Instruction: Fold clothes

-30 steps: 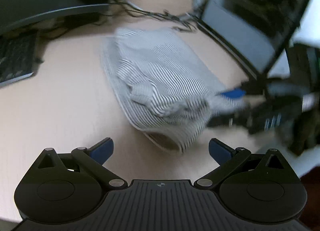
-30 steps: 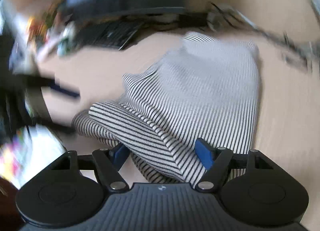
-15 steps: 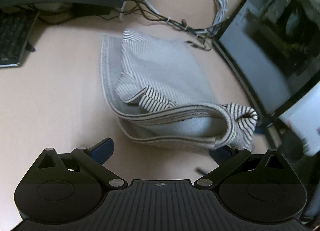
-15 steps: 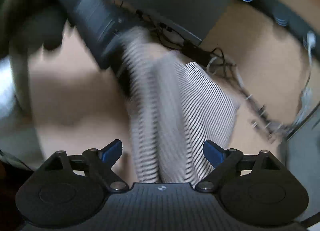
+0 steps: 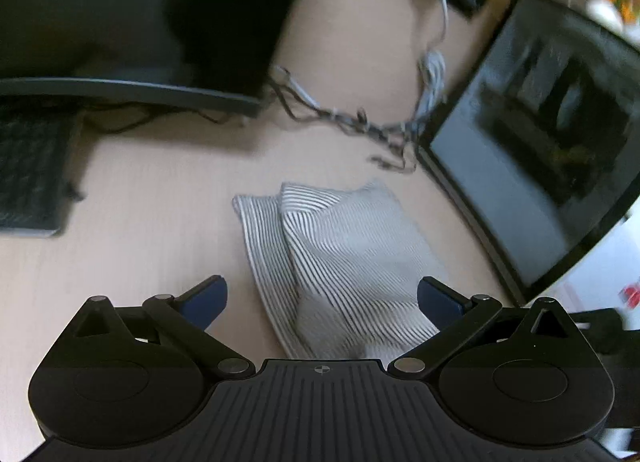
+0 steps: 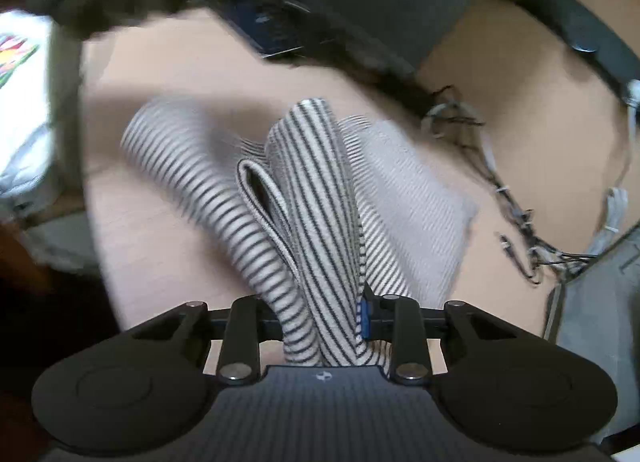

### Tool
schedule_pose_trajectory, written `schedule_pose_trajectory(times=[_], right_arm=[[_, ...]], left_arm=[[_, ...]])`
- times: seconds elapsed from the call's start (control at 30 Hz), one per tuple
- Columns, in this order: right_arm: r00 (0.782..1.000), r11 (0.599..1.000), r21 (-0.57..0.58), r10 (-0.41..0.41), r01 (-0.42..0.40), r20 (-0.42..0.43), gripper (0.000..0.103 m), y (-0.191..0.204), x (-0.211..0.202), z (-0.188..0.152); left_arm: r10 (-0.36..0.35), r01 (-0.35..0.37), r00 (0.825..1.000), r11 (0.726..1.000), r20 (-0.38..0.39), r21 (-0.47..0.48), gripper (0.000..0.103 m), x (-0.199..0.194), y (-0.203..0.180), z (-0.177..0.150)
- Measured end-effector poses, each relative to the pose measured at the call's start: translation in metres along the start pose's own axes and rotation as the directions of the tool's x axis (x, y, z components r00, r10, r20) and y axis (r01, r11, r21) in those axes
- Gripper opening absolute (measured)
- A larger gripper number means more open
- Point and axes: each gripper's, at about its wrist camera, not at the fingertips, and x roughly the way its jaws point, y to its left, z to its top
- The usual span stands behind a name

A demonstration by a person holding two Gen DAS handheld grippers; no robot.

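Observation:
A grey-and-white striped garment [image 5: 340, 262] lies folded on the light wooden desk [image 5: 140, 230], its near end between the fingers of my left gripper [image 5: 322, 298], which is open and empty above it. In the right wrist view my right gripper [image 6: 320, 314] is shut on a bunched fold of the striped garment [image 6: 316, 222] and holds it lifted off the desk, with the rest of the cloth trailing down to the right. The blue pad [image 6: 362, 318] shows on the right side of the pinched cloth.
A monitor base and a dark keyboard [image 5: 28, 166] stand at the back left. A tangle of cables [image 5: 360, 122] runs along the back. A laptop screen [image 5: 540, 142] stands at the right. Coloured items [image 6: 16, 54] lie at the far left edge.
My right gripper has closed on the striped cloth and raised it. My left gripper has moved closer over the garment, which looks more compactly folded now.

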Motion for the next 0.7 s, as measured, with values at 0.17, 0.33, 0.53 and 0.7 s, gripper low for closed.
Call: schedule_pose_trajectory(times=[0.17,0.33,0.53,0.7], right_arm=[[0.996,0.996,-0.038,0.080,-0.082,-0.046,0.028,-0.003,-0.033,0.007],[0.992,0.968,-0.220,0.116,-0.123,-0.047,0.028,-0.027,-0.070,0.057],[0.953,0.924,-0.241,0.271,-0.296,-0.133,0.034,-0.077,0.001,0.089],[0.953,0.960,-0.085,0.252,-0.268,-0.170,0.064,-0.110,0.084,0.082]], left_arm=[[-0.024,0.039,0.996,0.984,-0.086,0.172,0.101,0.057,-0.007,0.001],[-0.099,0.152,0.980,0.934,-0.175,0.324,0.090,0.074,-0.013,-0.004],[-0.186,0.234,0.962,0.938,-0.199,0.255,0.074,0.064,0.014,-0.007],[-0.199,0.215,0.972,0.968,-0.129,0.132,0.090,0.036,0.049,0.005]])
